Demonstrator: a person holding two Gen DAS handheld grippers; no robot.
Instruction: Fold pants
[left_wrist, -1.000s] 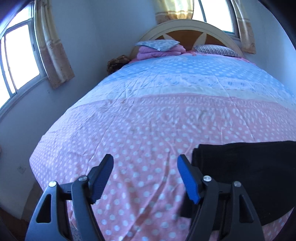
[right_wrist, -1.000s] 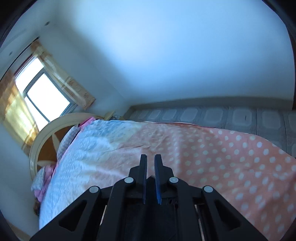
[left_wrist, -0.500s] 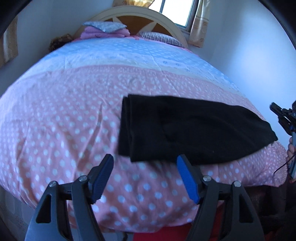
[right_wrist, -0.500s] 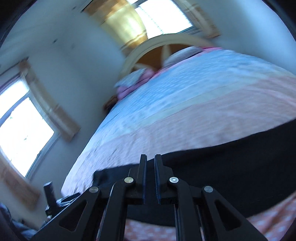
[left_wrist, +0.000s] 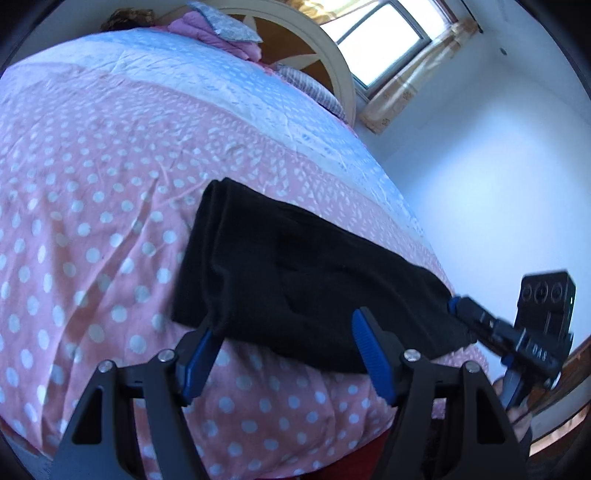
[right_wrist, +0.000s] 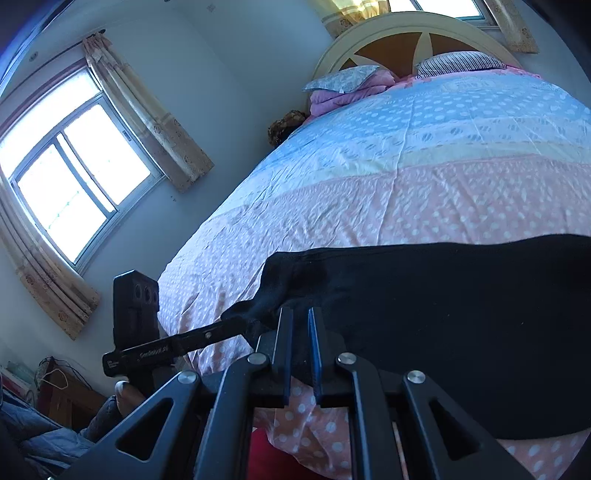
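Black pants (left_wrist: 295, 273), folded into a long band, lie across the foot of the pink polka-dot bedspread (left_wrist: 92, 206). My left gripper (left_wrist: 284, 354) is open, its fingers straddling the near edge of the pants at their left end. My right gripper (right_wrist: 297, 347) has its jaws nearly together, low at the near edge of the pants (right_wrist: 443, 302); no cloth shows between them. In the left wrist view the right gripper (left_wrist: 458, 304) touches the right end of the pants. In the right wrist view the left gripper (right_wrist: 236, 325) reaches the left corner.
The bed runs back to a round wooden headboard (right_wrist: 402, 37) with pillows (right_wrist: 341, 79) and a folded pink blanket (right_wrist: 332, 99). Curtained windows (right_wrist: 66, 184) line the left wall. The bed's foot edge drops off just below the pants.
Both grippers have swung down toward the pants. The left gripper has moved in over the near left edge. The right gripper has dropped to the right end of the pants.
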